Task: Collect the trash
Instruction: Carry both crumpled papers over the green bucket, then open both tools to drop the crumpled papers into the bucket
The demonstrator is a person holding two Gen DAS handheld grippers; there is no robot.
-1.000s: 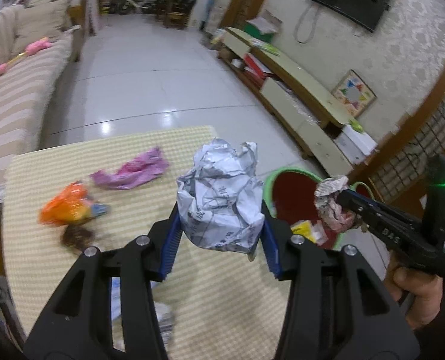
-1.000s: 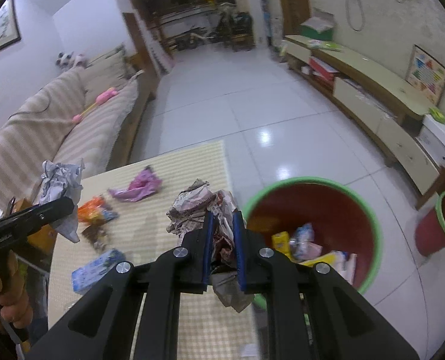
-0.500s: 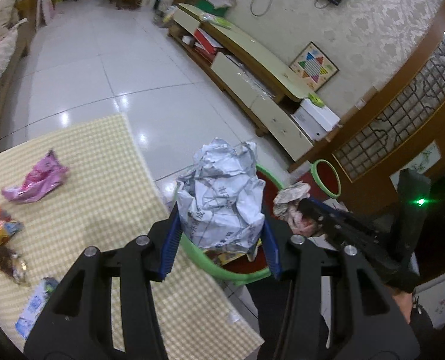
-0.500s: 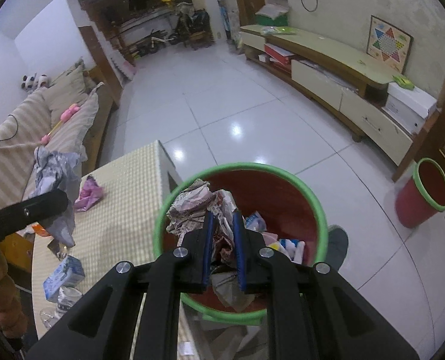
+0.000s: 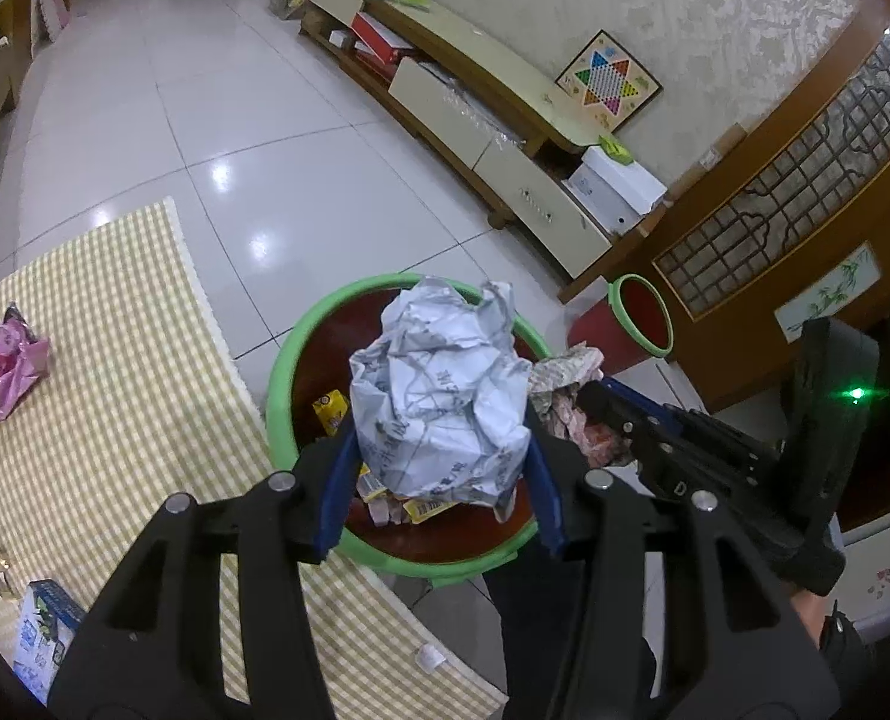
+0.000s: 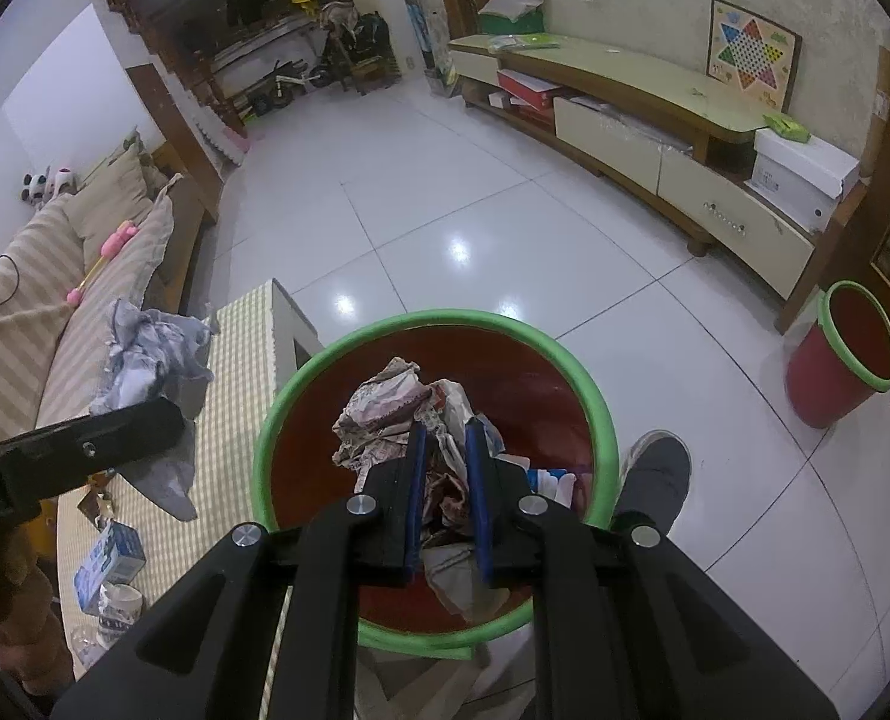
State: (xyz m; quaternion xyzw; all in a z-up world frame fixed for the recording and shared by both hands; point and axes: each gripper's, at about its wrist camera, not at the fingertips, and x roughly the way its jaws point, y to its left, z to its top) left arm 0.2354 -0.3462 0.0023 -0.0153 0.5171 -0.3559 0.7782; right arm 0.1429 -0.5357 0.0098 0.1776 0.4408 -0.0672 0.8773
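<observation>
Directly over green-rimmed bin (image 5: 280,384): left hand-held gripper (image 5: 439,495), jaws just eased wider, clamping white paper ball (image 5: 439,402); right hand-held gripper (image 6: 445,498), narrow, pinching printed paper wad (image 6: 385,408). Left, on checked tabletop (image 5: 115,360): pink wrapper (image 5: 7,372), blue carton (image 6: 109,558). Far right: smaller bin (image 6: 847,354).

A crumpled white newspaper ball (image 5: 442,402) is hanging over the green-rimmed red trash bin (image 5: 280,372), beside a smaller reddish crumpled wad (image 6: 397,414) also hanging above it. Yellow packets (image 5: 332,411) are lying inside the bin, while a pink wrapper (image 5: 7,369) is lying flat on the checkered desk (image 5: 121,372).
</observation>
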